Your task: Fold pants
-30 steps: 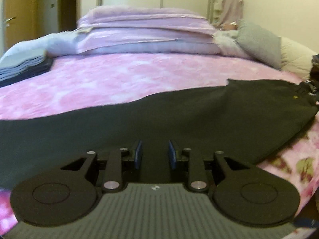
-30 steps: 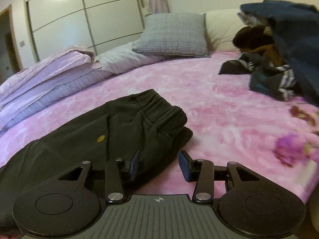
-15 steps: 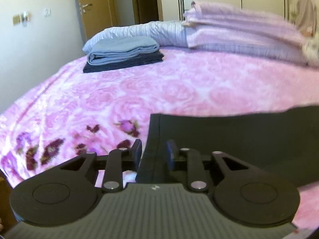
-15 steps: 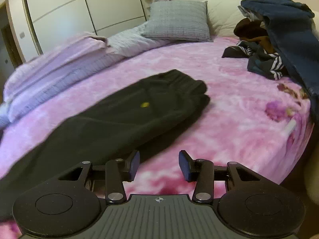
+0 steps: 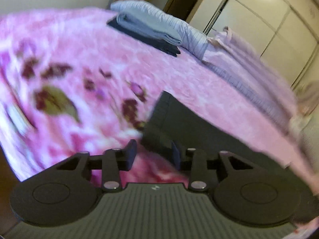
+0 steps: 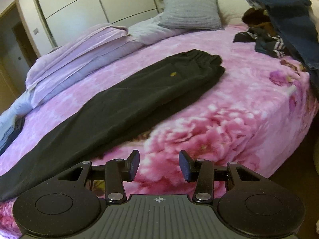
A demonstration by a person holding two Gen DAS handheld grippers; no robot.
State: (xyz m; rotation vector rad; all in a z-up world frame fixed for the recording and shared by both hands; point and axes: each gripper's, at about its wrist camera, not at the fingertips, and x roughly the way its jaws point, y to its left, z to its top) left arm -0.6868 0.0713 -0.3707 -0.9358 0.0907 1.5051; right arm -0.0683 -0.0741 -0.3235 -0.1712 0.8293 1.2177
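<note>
Pants (image 6: 127,99) lie ahead-left of right gripper (image 6: 159,164)

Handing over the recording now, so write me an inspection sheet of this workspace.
Surface: bed with pink floral cover.
Job's things: black pants lying flat lengthwise, waistband at the far end.
Clutter: heap of dark clothes; folded stack; grey pillow; folded lilac bedding.
Grippers: left hand-held gripper closing, nothing pressed between the pads, pants hem just ahead; right hand-held gripper open, empty.
Cables: nothing seen.
Surroundings: white wardrobe doors.
</note>
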